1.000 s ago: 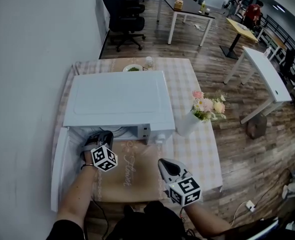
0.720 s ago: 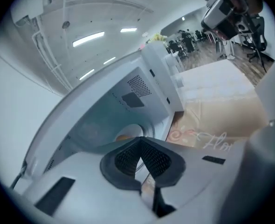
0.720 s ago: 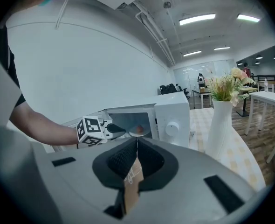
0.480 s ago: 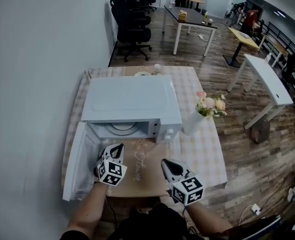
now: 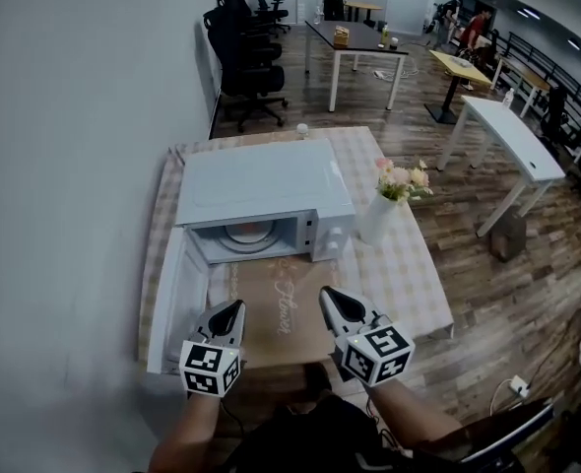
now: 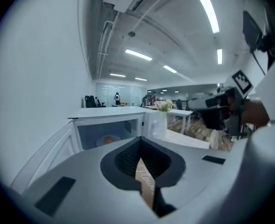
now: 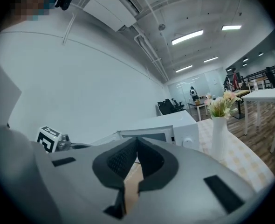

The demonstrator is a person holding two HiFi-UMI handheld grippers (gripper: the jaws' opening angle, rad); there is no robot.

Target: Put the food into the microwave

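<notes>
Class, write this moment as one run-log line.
microwave: door open | food: inside, on plate | left gripper: shut, empty | right gripper: shut, empty | both: in front of microwave

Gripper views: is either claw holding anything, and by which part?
Nothing is held. The left claw and the right claw are both shut and empty, in front of the open microwave.

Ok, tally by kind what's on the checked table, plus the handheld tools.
White microwave oven, door open: 1
Plate of orange food inside it: 1
White vase of flowers: 1
Brown paper mat with script: 1
Small pale item behind the microwave, unclear: 1
Grey handheld tools, left tool and right tool: 2
Total: 7
</notes>
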